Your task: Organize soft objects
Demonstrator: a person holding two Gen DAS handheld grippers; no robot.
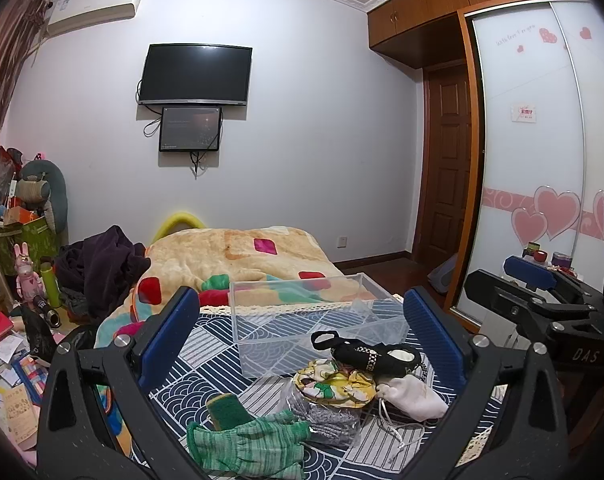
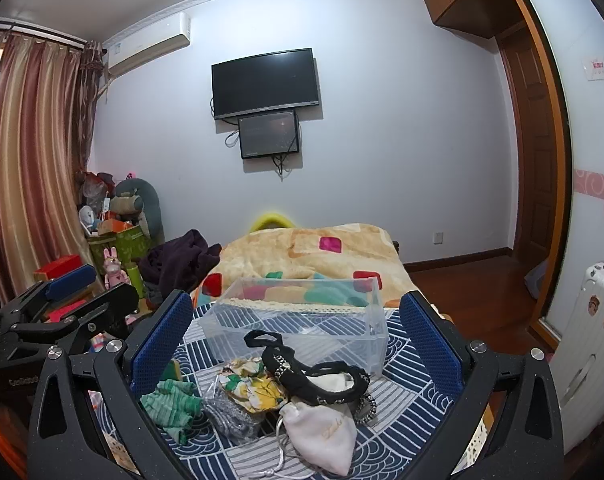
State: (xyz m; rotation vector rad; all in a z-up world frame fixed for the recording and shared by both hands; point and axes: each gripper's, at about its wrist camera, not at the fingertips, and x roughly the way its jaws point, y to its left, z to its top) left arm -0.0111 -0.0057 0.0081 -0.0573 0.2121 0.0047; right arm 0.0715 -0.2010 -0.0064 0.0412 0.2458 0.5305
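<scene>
Big picture first: a patterned blue-and-white cloth (image 2: 401, 396) covers the surface, with a clear plastic bin (image 2: 302, 316) standing at its far side. Just in front, the soft things lie bunched together: green knit glove (image 2: 174, 404), white drawstring pouch (image 2: 321, 436), floral fabric piece (image 2: 254, 388), black studded strap (image 2: 313, 376). Left gripper (image 1: 302, 332) and right gripper (image 2: 296, 338) both hover above the pile, jaws wide, holding nothing.
</scene>
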